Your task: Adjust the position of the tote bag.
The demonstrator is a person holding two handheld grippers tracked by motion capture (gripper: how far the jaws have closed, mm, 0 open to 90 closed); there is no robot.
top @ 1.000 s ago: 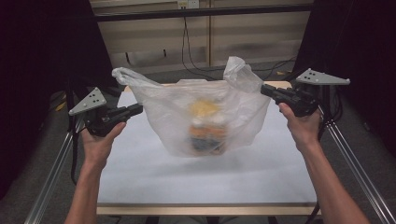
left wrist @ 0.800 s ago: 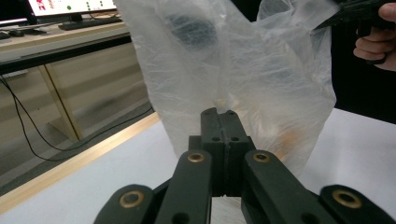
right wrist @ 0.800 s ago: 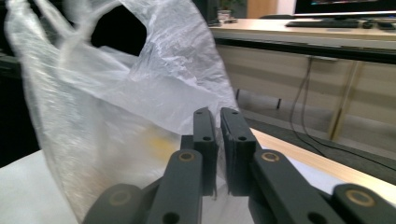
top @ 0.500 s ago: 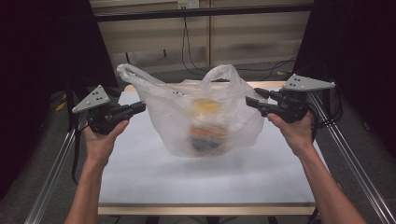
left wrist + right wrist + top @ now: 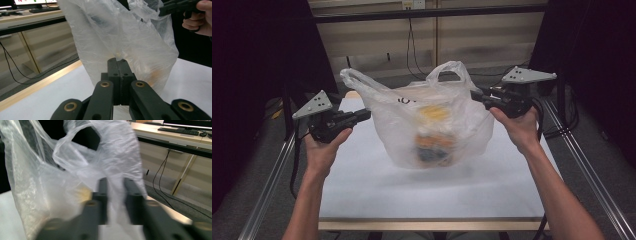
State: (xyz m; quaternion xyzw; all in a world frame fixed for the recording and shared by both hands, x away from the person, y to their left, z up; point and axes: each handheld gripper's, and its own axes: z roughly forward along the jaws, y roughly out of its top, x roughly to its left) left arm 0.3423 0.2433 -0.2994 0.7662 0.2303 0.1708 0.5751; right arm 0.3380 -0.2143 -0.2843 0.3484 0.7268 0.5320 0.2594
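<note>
right gripper point(image 5: 476, 95) moved inward, jaws closing — plastic bag point(image 5: 432, 125) between | left gripper point(image 5: 364, 115) clamps bag

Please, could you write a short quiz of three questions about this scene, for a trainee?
1. True or false: the left gripper has its jaws shut on the plastic bag.
2. What separates the right gripper's jaws? A) bag film B) a cable C) a bottle
3. On what does the bag stand?

Key:
1. True; the jaws meet with the film pinched.
2. A; a gap shows, the jaws have just been closing.
3. The white table.
</note>
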